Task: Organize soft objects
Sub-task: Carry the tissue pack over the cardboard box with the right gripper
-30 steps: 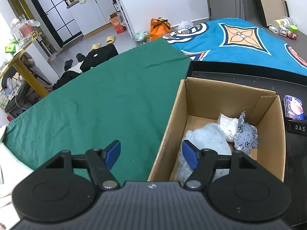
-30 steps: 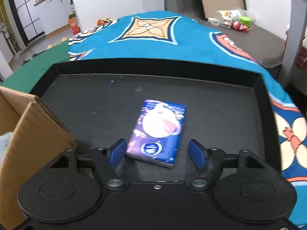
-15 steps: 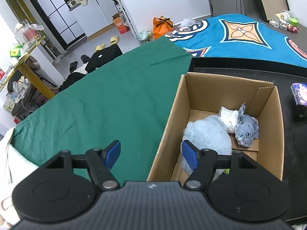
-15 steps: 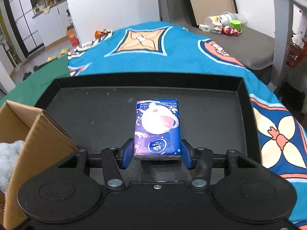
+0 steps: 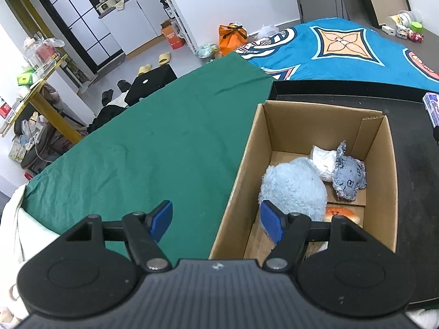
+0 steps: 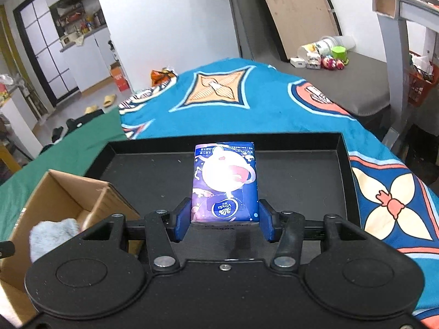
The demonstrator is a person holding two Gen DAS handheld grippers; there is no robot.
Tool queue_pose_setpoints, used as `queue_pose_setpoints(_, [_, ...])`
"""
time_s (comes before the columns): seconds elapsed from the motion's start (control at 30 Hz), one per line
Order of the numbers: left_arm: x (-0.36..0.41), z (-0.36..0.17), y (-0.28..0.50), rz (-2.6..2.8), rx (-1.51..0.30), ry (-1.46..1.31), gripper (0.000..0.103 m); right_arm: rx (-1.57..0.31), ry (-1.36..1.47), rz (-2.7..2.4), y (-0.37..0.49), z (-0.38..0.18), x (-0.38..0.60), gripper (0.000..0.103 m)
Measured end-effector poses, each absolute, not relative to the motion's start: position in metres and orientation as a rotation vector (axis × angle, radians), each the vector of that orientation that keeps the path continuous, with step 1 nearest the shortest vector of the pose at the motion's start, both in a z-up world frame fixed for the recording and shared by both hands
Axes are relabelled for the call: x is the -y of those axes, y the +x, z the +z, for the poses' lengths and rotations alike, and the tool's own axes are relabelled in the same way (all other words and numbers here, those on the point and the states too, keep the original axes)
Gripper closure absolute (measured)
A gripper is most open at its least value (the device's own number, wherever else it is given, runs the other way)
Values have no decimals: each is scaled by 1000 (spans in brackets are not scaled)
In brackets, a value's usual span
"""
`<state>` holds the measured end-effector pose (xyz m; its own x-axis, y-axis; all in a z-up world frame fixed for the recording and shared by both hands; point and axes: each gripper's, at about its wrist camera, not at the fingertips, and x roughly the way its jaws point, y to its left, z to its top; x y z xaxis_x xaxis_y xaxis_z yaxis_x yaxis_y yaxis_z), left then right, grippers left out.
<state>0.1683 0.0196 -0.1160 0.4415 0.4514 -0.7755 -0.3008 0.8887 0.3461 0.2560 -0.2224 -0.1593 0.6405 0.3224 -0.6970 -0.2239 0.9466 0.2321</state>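
My right gripper (image 6: 224, 220) is shut on a purple-blue tissue pack (image 6: 225, 183), held lifted above the black tray (image 6: 296, 175). The same tissue pack (image 5: 433, 107) shows at the right edge of the left wrist view. A cardboard box (image 5: 321, 118) stands on the tray's left part and holds a fluffy light-blue plush (image 5: 293, 187), a white soft item (image 5: 322, 161), a denim toy (image 5: 348, 175) and an orange toy (image 5: 341, 213). My left gripper (image 5: 216, 220) hangs open over the box's left wall, with nothing between its blue pads.
A green cloth (image 5: 153, 150) covers the surface left of the box, and a blue patterned blanket (image 6: 247, 98) lies behind the tray. The cardboard box (image 6: 68, 192) sits left of my right gripper. Bottles and toys (image 6: 323, 54) stand on a grey surface far right.
My right gripper closed on the tissue pack and raised it off the tray, so the tray looks lower and farther. The left gripper stayed open above the box's edge.
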Motion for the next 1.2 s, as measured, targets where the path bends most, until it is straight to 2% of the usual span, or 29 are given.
queue_pose_setpoints(1.03, [-38,-96,140,408,-1001,76,34,-665,167,628,212,-97,193,53])
queue_pose_setpoints(1.2, [-44,-103,134,385,-1010,44,37,-653,138,672,206,-91,179,53])
